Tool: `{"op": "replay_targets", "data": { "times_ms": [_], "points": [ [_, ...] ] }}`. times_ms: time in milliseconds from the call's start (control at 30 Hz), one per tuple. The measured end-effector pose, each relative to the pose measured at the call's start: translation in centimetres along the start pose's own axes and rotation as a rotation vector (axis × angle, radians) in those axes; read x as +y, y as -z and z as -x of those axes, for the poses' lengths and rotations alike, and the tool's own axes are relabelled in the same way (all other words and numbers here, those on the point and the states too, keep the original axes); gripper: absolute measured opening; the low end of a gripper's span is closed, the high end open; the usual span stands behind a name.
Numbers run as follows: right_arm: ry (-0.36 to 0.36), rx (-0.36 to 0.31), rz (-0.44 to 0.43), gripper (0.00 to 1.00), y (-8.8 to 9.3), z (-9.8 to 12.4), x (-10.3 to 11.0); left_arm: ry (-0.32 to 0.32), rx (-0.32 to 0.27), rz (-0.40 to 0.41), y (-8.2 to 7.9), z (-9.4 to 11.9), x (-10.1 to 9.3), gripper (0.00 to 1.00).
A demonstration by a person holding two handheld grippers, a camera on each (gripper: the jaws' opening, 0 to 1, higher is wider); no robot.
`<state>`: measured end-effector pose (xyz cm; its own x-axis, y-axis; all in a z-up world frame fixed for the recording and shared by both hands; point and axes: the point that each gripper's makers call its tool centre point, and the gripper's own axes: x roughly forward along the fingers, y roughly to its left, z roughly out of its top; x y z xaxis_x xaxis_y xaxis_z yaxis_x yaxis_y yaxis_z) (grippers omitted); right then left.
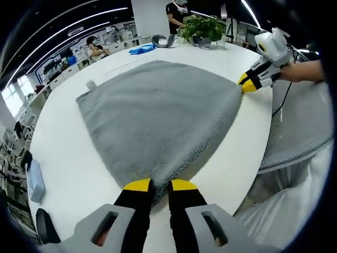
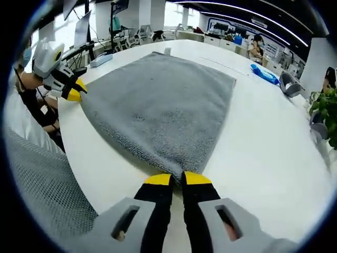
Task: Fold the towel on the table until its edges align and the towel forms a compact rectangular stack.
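Yellow-tipped jaws of the left gripper (image 1: 160, 185) pinch 1 near corner of the grey towel (image 1: 158, 113), which lies spread flat on the round white table (image 1: 68, 163); in the right gripper view the right gripper (image 2: 177, 179) clamps the neighbouring corner in the same way, jaws drawn together on the cloth. Each tool also appears at the edge of the other's view, held by a hand at the table's rim beside a grey mesh chair (image 1: 300, 132). Beyond the towel, a blue cloth (image 1: 141, 49), a grey headset-like object (image 1: 163, 40) and a potted green plant (image 1: 202, 27) sit at the far edge, with office desks behind
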<state>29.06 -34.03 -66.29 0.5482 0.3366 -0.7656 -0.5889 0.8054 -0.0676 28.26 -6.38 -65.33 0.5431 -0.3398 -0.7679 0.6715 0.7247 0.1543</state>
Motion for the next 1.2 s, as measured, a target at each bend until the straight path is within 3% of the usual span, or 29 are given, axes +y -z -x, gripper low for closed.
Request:
{"op": "replay_targets", "data": {
  "times_ms": [200, 367, 833, 1200],
  "points": [
    [-0.023, 0.036, 0.001, 0.02, -0.1, 0.1, 0.3, -0.022, 0.007, -0.035, 0.0, 0.2, 0.2, 0.04],
    [-0.058, 0.066, -0.026, 0.01, -0.2, 0.9, 0.6, 0.025, 0.017, -0.008, -0.1, 1.2, 0.0, 0.03],
    [-0.091, 0.004, -0.168, 0.01, -3.0, 3.9, 0.0, 0.06, -0.022, 0.101, -3.1, 3.8, 1.2, 0.03],
    [-0.089, -0.009, -0.08, 0.01, -4.9, 5.8, 1.0, 0.048, -0.02, 0.103, -3.7, 5.2, 1.9, 0.04]
  ]
}}
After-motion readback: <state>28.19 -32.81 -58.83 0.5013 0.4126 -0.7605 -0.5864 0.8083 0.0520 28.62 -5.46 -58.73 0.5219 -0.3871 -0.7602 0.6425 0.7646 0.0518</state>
